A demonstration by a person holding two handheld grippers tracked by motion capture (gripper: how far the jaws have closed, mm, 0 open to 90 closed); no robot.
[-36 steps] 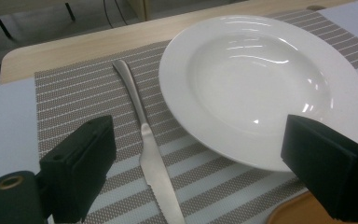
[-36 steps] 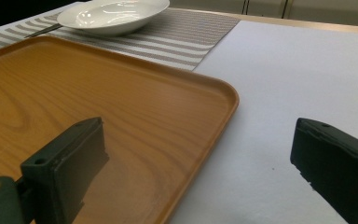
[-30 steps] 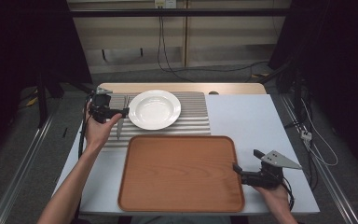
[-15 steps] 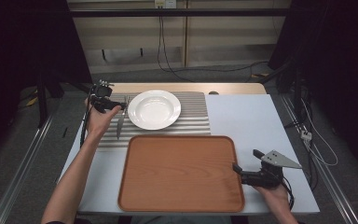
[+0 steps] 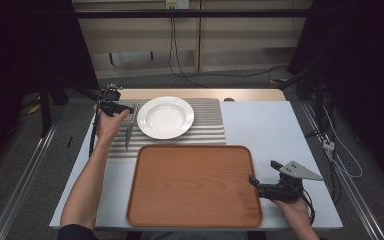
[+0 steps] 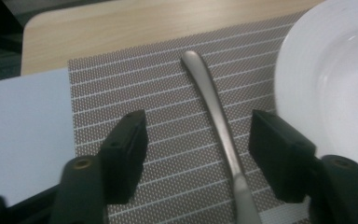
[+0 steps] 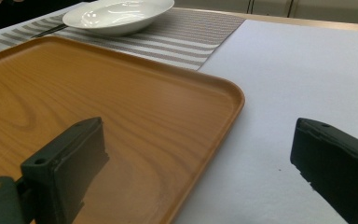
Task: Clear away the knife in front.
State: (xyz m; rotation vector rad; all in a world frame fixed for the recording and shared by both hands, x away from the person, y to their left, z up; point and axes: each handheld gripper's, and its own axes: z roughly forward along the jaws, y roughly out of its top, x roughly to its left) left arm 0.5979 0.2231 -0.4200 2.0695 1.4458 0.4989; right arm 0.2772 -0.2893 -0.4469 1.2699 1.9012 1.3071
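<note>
- Reaching farther across the striped placemat (image 5: 207,125) than a second ago, the left claw (image 6: 198,140) is lowering over a metal utensil handle (image 6: 216,123), its jaws just closing.
- Lying on the mat beside the white plate (image 5: 165,117), the handle is sitting between the spread jaws, nearer the right one, untouched.
- Its long axis is running away from the claw, rounded end farthest.
- Right claw (image 7: 198,158) is hanging open over the wooden tray (image 5: 195,185) edge.
</note>
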